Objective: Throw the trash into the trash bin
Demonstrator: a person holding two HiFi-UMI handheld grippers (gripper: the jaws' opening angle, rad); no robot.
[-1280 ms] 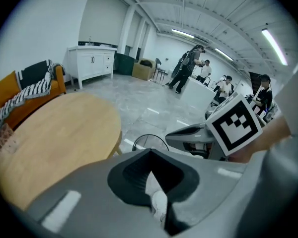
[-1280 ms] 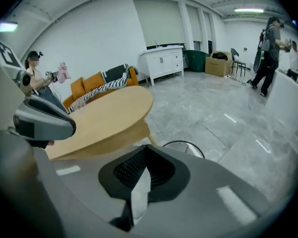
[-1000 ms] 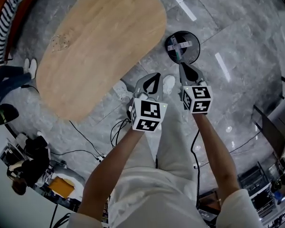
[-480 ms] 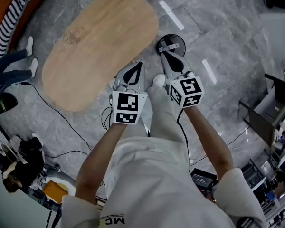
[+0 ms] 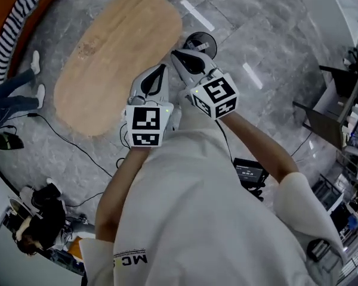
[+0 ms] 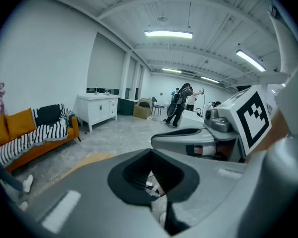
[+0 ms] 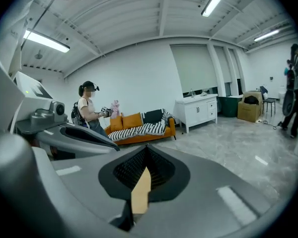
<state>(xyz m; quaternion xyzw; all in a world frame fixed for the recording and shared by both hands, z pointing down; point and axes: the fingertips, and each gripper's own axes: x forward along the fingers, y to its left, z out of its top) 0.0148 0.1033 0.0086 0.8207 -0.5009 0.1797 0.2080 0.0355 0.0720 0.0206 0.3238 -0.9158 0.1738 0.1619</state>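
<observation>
Both are empty: your left gripper (image 5: pixel 161 70) is clenched on nothing, and the right gripper (image 5: pixel 175 55) is pinched closed too. The trash (image 5: pixel 201 43), pale strips, lies inside the black bin (image 5: pixel 187 40) on the floor just beside the oval wooden table (image 5: pixel 116 58). It looks light, thin and floppy, so pinch 1 strip mid-length. There's a faint clear crumple (image 5: pixel 86 46) on the table — can't tell what. The floor (image 5: pixel 268 46) is glossy grey tile with cables (image 5: pixel 65 142) across it — sofa (image 6: pixel 15 125) and 1 white cabinet (image 6: pixel 98 109) beyond.

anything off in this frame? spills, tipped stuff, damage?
Nothing clearly wrong. The trash bin stands upright on the floor beside the table, with pale scraps inside. The only oddity is a faint mark on the tabletop, too blurred to call it a stain or litter.
</observation>
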